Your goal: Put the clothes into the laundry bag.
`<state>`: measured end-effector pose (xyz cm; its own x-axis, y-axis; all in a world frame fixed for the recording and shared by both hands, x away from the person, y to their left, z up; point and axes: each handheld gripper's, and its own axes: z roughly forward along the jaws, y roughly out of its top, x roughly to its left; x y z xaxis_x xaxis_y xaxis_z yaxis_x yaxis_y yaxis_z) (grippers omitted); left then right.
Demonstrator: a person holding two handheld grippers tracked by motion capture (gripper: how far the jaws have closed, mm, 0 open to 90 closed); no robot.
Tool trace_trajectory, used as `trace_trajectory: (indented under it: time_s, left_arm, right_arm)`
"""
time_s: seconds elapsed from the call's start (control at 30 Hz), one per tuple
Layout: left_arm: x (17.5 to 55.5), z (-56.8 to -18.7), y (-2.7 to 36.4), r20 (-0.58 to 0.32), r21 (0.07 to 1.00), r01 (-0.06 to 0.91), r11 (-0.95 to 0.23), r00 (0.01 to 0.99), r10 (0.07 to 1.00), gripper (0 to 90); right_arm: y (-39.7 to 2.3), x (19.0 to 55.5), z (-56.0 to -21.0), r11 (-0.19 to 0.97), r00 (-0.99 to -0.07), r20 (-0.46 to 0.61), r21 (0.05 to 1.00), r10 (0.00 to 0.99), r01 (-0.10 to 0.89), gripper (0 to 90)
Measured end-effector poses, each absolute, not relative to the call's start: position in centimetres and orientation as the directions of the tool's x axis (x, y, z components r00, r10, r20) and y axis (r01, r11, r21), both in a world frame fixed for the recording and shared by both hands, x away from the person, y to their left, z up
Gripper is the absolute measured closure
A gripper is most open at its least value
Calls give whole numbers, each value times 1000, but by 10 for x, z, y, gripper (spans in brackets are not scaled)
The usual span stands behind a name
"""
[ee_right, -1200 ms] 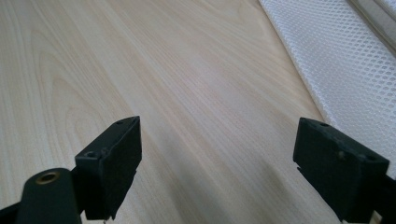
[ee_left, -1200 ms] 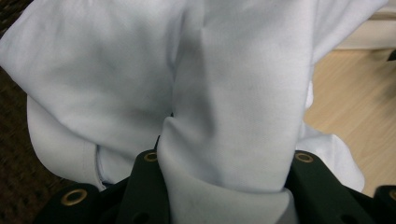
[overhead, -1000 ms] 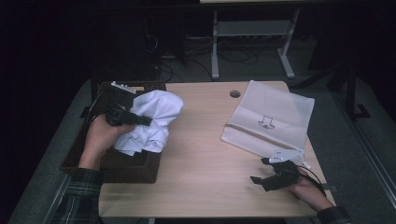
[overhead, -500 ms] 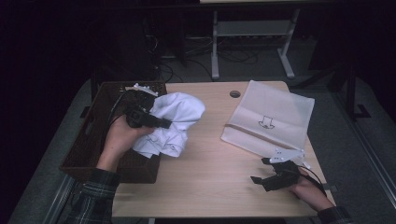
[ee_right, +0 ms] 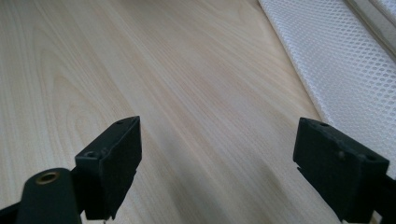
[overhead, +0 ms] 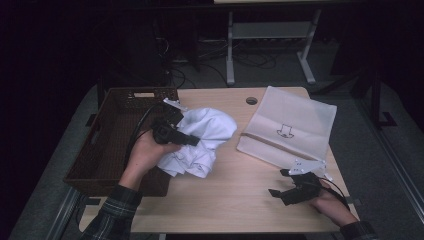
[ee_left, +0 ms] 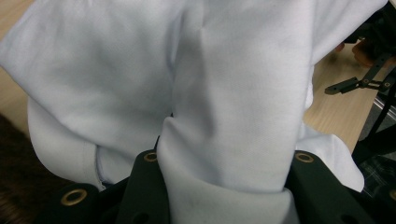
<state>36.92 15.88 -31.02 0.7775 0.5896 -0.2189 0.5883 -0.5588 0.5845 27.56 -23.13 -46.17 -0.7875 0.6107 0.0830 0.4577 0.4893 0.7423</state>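
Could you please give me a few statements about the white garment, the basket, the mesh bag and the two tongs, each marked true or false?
1. The left tongs are shut on the white garment. True.
2. The right tongs grip the mesh bag. False: they are open with nothing between the jaws, low over the bare table beside the bag.
3. The garment lies neatly folded inside the wicker basket. False: it hangs crumpled from the left tongs at the basket's right edge, over the table.
4. The mesh bag lies flat on the right part of the table. True.
5. The basket sits at the table's left end. True.
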Motion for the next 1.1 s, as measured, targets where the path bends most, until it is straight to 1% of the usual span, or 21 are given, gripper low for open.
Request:
trace_trajectory:
  time_s: [0.47, 0.73, 0.97, 1.1]
  left_arm:
    - [359, -346, 122, -228, 555, 573, -602, 802, 553, 645]
    - [352, -374, 112, -230, 527, 579, -622, 802, 552, 645]
    - [344, -398, 105, -189, 499, 568, -654, 808, 558, 643]
    - [340, -410, 106, -184, 494, 569, -657, 807, 561, 642]
  right_arm:
    - [-232, 275, -461, 494, -791, 80, 742, 607, 454, 147]
    - [-232, 275, -462, 493, -791, 79, 743, 607, 453, 146]
    - [-232, 275, -461, 495, -791, 74, 743, 607, 450, 146]
    - [-232, 275, -461, 496, -791, 75, 743, 607, 450, 145]
